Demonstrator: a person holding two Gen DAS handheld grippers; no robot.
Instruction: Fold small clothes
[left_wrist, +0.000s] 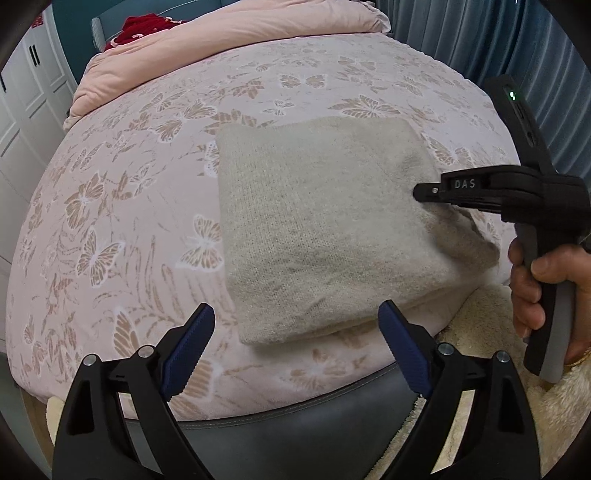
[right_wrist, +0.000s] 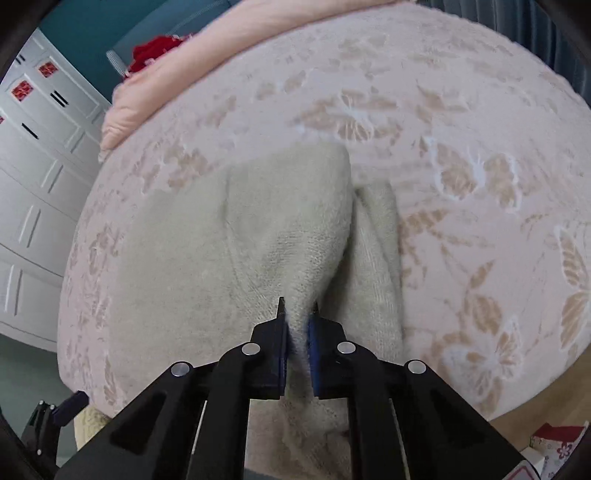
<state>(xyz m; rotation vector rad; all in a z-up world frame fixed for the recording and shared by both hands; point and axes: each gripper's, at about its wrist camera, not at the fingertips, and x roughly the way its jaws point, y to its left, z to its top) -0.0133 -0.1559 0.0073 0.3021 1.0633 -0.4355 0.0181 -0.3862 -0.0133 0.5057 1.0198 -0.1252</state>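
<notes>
Beige knitted garment (right_wrist: 258, 236), folded into a thick rectangle, is pinched along a raised fold by the right gripper (right_wrist: 298, 325), whose blue-padded jaws are closed tight on the wool. Nearer the bed's foot, the left gripper (left_wrist: 295, 332) hangs with jaws spread wide and empty, the garment's near edge between but untouched. It lies on the pink butterfly-patterned bedsheet (left_wrist: 129, 184), a pink quilt (left_wrist: 221, 33) bunched beyond.

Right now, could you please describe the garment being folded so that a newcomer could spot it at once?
Start at the bed, covered by a pink butterfly-print sheet. Near its front edge lies a folded beige knit sweater, and the right claw is shut on a bunch of it. It is the only plain, fuzzy piece there, unlike the pink quilt and red clothing at the far end.
</notes>
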